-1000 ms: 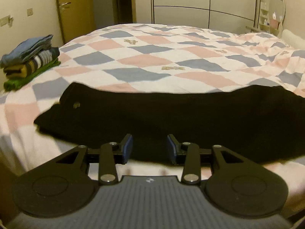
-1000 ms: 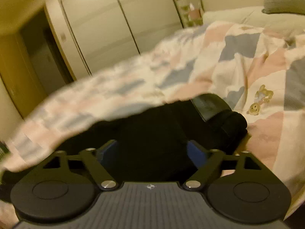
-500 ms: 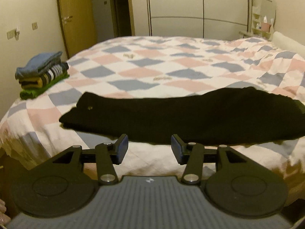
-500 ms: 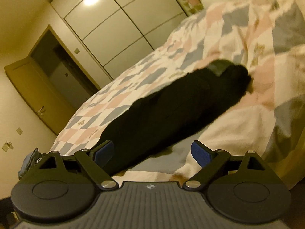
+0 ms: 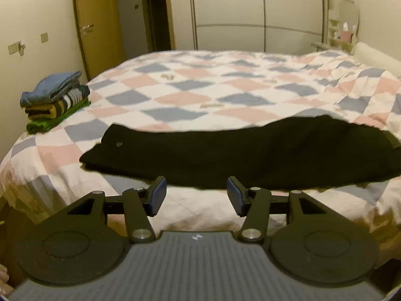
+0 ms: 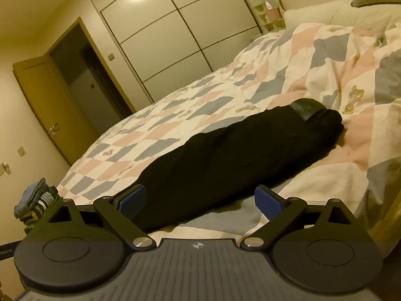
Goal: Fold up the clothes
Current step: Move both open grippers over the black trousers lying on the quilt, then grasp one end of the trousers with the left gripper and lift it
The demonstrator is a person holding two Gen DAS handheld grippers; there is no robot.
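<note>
Bedroom, warm dim light; a bed [image 5: 175, 200] under a pink, grey and white checked quilt [image 5: 190, 92] fills both views, with a sliding wardrobe [image 5: 263, 12] and an open door [image 5: 97, 25] behind. Task item: a long black garment [image 5: 238, 158], looks like trousers already folded lengthwise, lying flat along the near edge of the bed — one narrow end toward the stack of folded clothes [image 5: 54, 100] at the far left corner, the other end, with what seems a waistband patch, toward the pillows [image 6: 351, 12]. Left gripper [image 5: 196, 195] hangs clear of the cloth, short of the bed edge, jaws just opened further to a middling gap, nothing between them. Right gripper [image 6: 200, 200] also apart from the fabric, jaws just widened to nearly full spread, empty; the garment only shows behind the gap. Judged step: re-approach for the next fold, end to end. To do it well — each gripper should pinch all layers at one narrow end, near the two corners, not just the top layer; lift only enough to clear the quilt, carry the end across in one arc, and lay edge on edge. Risks: dark cloth hides layer edges; the soft quilt may get pinched along with it.
</note>
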